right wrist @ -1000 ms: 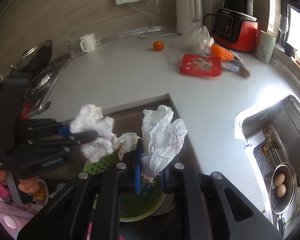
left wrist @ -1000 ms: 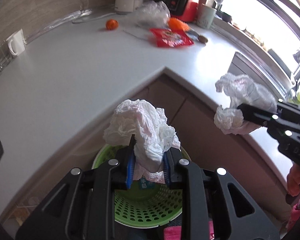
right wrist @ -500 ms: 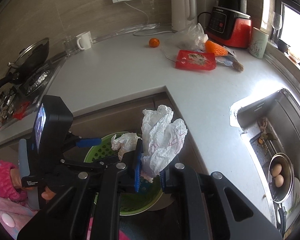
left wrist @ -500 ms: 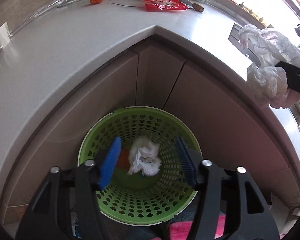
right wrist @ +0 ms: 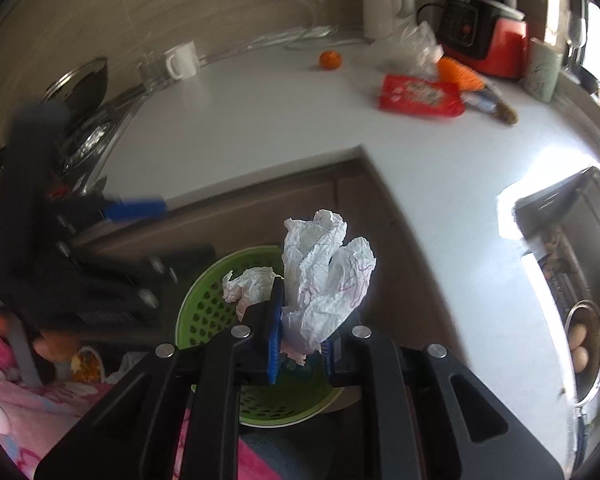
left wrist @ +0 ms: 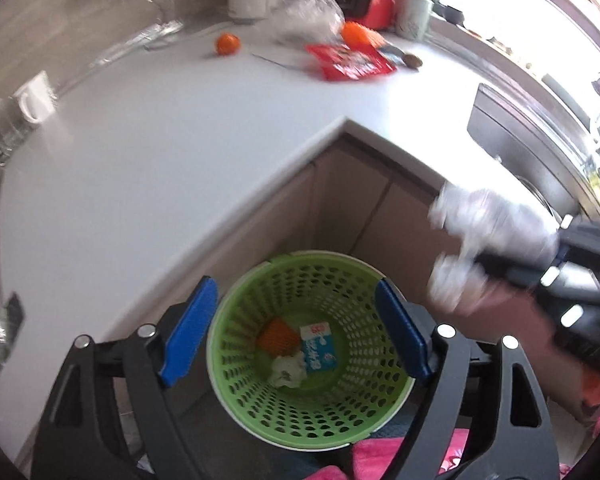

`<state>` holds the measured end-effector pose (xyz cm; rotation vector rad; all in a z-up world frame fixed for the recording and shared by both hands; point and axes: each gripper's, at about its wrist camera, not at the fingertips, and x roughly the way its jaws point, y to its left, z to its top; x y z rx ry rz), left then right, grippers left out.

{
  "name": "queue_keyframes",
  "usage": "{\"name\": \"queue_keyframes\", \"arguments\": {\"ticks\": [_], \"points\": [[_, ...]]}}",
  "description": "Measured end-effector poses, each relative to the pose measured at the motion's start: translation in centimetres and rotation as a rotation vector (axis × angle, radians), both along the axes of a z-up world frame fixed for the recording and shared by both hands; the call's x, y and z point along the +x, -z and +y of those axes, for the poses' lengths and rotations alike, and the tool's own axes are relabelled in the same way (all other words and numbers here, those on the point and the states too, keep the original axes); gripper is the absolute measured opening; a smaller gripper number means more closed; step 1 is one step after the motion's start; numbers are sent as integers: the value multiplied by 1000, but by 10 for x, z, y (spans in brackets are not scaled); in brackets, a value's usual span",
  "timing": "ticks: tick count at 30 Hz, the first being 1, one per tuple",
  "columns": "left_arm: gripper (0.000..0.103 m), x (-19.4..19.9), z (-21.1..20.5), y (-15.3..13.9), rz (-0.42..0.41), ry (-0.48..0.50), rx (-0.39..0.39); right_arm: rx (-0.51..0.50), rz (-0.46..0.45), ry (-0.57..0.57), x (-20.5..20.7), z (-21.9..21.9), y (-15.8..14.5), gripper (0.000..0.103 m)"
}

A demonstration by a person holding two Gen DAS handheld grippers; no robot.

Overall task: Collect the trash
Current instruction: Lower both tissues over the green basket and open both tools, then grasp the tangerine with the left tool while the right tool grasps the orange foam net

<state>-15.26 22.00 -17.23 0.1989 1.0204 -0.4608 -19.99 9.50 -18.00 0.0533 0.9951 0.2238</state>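
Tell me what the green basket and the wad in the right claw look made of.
Green basket: moulded plastic by the look, slightly glossy, with even rows of punched holes. Wad in the right claw: thin matte white paper, sharply creased, probably tissue or a napkin, with faint purple lines.

We see a lime-green basket pierced all over with round holes, white along its rim. At its bottom lie an orange scrap, a blue-and-white carton and a pale wad. Our left gripper is black with bright blue pads. The right gripper, also black and blue, carries white crumpled paper veined with faint purple lines. The counter is plain white, the cabinet fronts brown. At twelve o'clock sit an orange fruit and a red packet.
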Motion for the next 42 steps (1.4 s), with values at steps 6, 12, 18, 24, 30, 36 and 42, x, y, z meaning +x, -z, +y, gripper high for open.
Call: {"name": "queue_keyframes", "arguments": {"ticks": [6, 12, 18, 24, 30, 36, 42], "points": [[82, 8, 16, -16, -27, -57, -8, 29, 46, -26, 2, 15, 30, 17], [83, 8, 25, -22, -50, -89, 7, 25, 91, -50, 8, 28, 53, 25], [84, 12, 30, -28, -64, -113, -1, 19, 90, -40, 11, 30, 49, 58], [84, 20, 24, -35, -73, -114, -12, 4, 48, -7, 16, 12, 27, 58], [89, 43, 11, -49, -99, -117, -44, -28, -40, 45, 35, -16, -6, 68], [89, 86, -10, -59, -129, -137, -54, -40, -105, 96, 74, -59, -31, 69], [89, 148, -31, -61, -147, -184, -73, -56, -142, 120, 123, -106, -44, 70]]}}
